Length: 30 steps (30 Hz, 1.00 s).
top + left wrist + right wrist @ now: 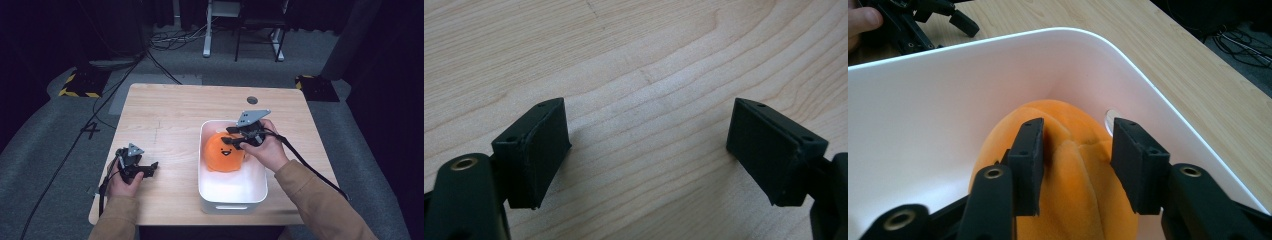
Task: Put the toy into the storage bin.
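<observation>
Two grippers were in your hands, and nearest you, at the desk's near-left, your left gripper (150, 167) rested low over the pale wood-grain desk (165, 115), its jaws standing wide apart with nothing but bare wood between them. It lay well apart from the work, so your right hand (267, 150) was plainly the nearer one.

A little farther in, the white rounded plastic bin (232, 205) sat on the right half of the desk, and the orange round plush toy with a small dark face (225, 150) lay inside it, toward the far end and against the bin's left wall. Your right gripper (1075, 160) reached into the bin from the right, pointing across at the toy. In the right gripper view its jaws stood part-way apart, one on each side of the toy's seamed crown; the left one lay against or very near the fabric, the right one showed a gap, so they straddled the plush rather than pinched it.

What the coming move turned on, as I judged it: the toy sat directly ahead of and below those jaws, already between them, with its rounded bulk running away from you toward the bin's far corner. Closing would have taken it again; drawing back and up would have left it in the bin.

Beyond the bin the desk ran bare to a small dark round grommet (252, 100) near its far edge.
</observation>
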Available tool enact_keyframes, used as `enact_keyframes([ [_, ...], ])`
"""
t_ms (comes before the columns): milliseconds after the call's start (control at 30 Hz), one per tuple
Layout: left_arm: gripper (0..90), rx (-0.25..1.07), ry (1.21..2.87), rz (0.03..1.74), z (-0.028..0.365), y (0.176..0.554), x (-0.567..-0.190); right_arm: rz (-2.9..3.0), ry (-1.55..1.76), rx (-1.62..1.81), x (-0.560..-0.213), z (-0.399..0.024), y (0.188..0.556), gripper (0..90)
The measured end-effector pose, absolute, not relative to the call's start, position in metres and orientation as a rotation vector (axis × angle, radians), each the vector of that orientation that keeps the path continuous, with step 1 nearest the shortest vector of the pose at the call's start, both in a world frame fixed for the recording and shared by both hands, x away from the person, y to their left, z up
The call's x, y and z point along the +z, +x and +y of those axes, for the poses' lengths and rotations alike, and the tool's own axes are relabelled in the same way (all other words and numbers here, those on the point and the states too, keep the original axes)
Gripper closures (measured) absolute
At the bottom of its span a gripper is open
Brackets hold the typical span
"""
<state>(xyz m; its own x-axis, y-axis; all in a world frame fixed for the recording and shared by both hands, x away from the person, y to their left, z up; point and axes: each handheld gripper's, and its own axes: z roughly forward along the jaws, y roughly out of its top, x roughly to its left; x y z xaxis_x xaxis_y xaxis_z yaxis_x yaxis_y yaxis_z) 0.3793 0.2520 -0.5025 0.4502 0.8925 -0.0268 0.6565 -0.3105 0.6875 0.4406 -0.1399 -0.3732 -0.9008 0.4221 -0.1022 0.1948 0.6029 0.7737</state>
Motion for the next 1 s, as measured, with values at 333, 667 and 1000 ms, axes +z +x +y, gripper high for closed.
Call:
enact_keyframes([
  [333, 17.6, 0.482, 2.07, 1.29, 0.252, 0.379, -0.502, 2.539, 0.535, 1.197, -0.373, -0.145, 0.442, 46.9],
  [667, 17.6, 0.481, 2.07, 1.29, 0.252, 0.379, -0.503, 2.507, 0.54, 1.241, -0.363, -0.153, 0.443, 46.0],
  [1000, 17.6, 0.481, 2.07, 1.29, 0.252, 0.379, -0.502, 2.451, 0.534, 1.306, -0.345, -0.168, 0.439, 45.7],
])
